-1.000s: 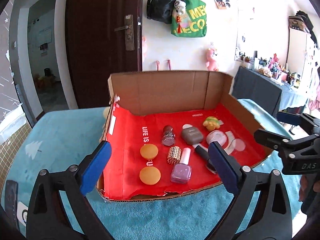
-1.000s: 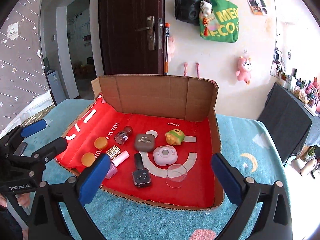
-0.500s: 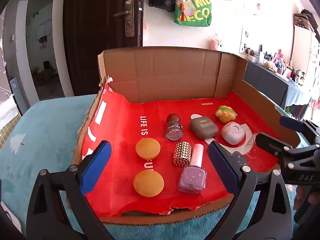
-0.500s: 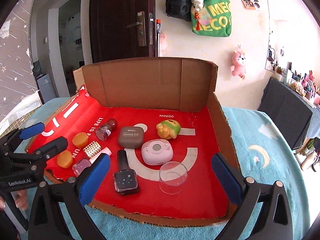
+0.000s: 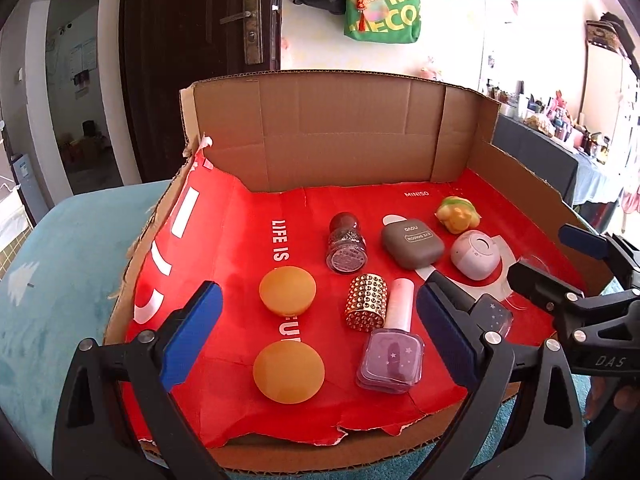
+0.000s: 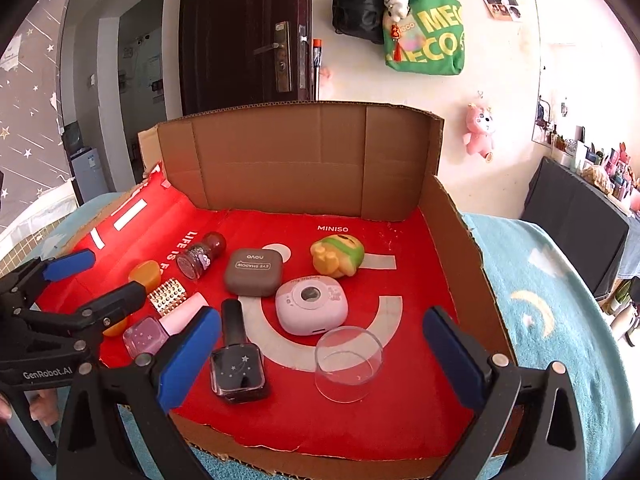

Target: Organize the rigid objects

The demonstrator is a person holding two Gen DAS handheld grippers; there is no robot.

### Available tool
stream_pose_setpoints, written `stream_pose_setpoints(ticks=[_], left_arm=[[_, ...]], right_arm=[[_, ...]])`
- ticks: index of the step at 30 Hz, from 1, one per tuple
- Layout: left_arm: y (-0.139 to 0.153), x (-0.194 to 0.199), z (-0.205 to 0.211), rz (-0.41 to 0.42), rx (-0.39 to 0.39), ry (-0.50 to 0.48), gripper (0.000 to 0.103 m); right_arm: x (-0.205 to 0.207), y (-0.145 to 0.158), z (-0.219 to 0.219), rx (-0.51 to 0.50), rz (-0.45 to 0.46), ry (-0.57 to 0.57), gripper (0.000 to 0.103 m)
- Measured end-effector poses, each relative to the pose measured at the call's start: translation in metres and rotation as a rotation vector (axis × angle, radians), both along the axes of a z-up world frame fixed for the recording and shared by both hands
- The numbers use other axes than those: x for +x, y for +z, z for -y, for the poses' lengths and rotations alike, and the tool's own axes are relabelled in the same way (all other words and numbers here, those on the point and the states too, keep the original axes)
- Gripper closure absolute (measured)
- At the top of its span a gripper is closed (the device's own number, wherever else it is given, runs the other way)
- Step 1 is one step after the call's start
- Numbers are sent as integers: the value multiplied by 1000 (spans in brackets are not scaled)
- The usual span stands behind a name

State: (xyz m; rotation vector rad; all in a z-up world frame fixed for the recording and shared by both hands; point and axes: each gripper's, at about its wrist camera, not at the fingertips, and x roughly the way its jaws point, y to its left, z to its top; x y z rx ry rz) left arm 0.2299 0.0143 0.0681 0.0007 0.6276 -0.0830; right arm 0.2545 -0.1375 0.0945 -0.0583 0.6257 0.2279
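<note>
Both tongs, left (image 5: 316, 336) and right (image 6: 320, 356), stood released and had advanced closer over the cardboard tray (image 6: 460, 240) of cosmetics.

Both views are bright with daylight; the far right of the room is washed out almost to white, so the wall (image 5: 520, 40) there loses detail; the doorway (image 6: 132, 112) at far left stays dim and grey; a pale sheen of glare lies on the red liner (image 5: 248, 248) left of centre; shadows under the small items are soft and short; fisheye bending curves the door frame and darkens the corners; focus is sharp nearby, softer on far clutter.
</note>
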Motion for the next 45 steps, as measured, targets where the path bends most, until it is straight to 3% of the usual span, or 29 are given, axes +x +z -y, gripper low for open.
stream_pose_setpoints(ticks=[45], left_arm=[[-1, 1, 2, -6, 23, 2, 4]], right_arm=[[2, -3, 2, -20, 7, -36, 0]])
